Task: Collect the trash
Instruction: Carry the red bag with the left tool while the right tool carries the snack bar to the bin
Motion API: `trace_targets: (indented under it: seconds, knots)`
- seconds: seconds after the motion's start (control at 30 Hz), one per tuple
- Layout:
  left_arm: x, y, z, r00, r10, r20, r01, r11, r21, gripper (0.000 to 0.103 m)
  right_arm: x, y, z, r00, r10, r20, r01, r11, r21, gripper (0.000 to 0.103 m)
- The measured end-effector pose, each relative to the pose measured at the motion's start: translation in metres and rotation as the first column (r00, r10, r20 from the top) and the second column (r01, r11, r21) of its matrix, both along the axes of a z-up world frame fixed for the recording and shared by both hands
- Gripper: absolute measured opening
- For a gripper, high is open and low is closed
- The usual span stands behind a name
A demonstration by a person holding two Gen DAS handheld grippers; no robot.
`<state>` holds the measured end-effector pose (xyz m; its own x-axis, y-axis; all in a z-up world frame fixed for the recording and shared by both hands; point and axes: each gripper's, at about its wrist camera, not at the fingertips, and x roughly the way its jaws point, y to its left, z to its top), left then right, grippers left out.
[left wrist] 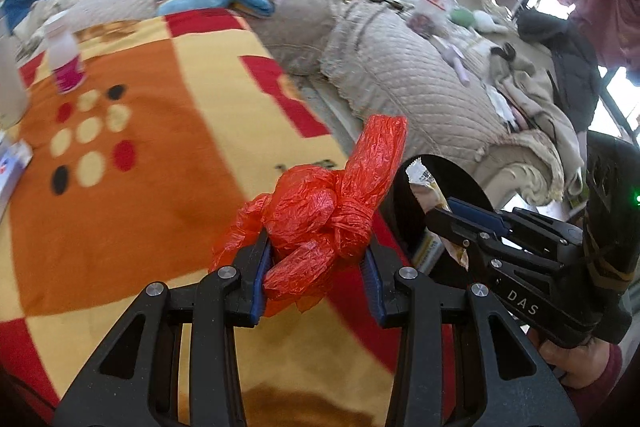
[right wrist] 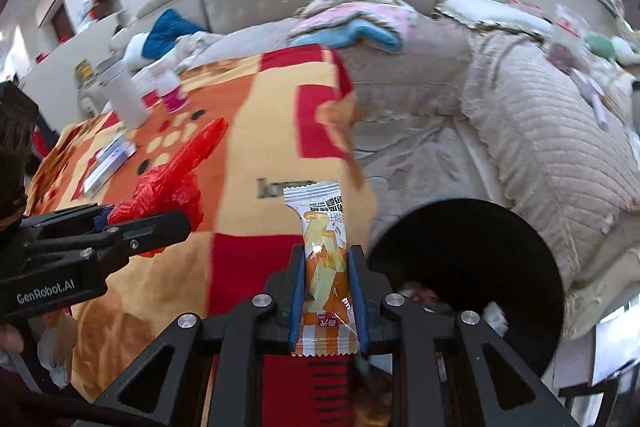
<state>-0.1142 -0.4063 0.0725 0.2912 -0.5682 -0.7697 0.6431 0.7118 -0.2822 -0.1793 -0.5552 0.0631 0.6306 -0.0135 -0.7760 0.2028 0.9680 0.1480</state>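
Knotted red plastic bag point(left wrist: 320, 223) sat clamped between your left gripper point(left wrist: 318, 259) pads, held above the orange-yellow-red blanket point(left wrist: 132, 155). Snack wrapper point(right wrist: 326, 267) stood upright, pinched tight in your right gripper point(right wrist: 326, 291), jaws narrow. Both grippers were close to each other, just beside the black bin point(right wrist: 480, 267) at the bed's edge; some litter showed inside it. Farther back on the blanket: white-and-pink bottle point(left wrist: 64, 57), white cup point(right wrist: 122, 97), small box point(right wrist: 108, 163).

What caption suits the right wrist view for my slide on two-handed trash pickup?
Right hand-held gripper shut on a snack wrapper beside a black bin, left hand-held gripper gripping a knotted red plastic bag.
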Motion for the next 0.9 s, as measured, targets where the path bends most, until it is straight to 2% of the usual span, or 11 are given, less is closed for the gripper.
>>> trace_targets:
  seconds: [0.37, 0.73, 0.83, 0.9]
  knots:
    - [-0.010, -0.065, -0.011, 0.995, -0.098, -0.035, 0.098, 0.995, 0.003, 0.037, -0.030, -0.063, -0.014, 0.990, -0.137, -0.022, 0.138, 0.990, 0.040, 0.020]
    - [-0.017, -0.096, -0.020, 0.983, -0.163, -0.085, 0.160, 0.986, -0.042, 0.039, -0.043, -0.091, -0.023, 0.976, -0.213, -0.036, 0.215, 0.974, 0.065, 0.020]
    - [-0.019, -0.099, -0.018, 0.978, -0.186, -0.093, 0.180, 0.981, -0.068, 0.046, -0.046, -0.097, -0.024, 0.970, -0.242, -0.036, 0.244, 0.967, 0.071, 0.020]
    - [-0.020, -0.099, -0.017, 0.976, -0.196, -0.099, 0.189, 0.979, -0.078, 0.057, -0.047, -0.101, -0.026, 0.966, -0.253, -0.047, 0.256, 0.963, 0.084, 0.020]
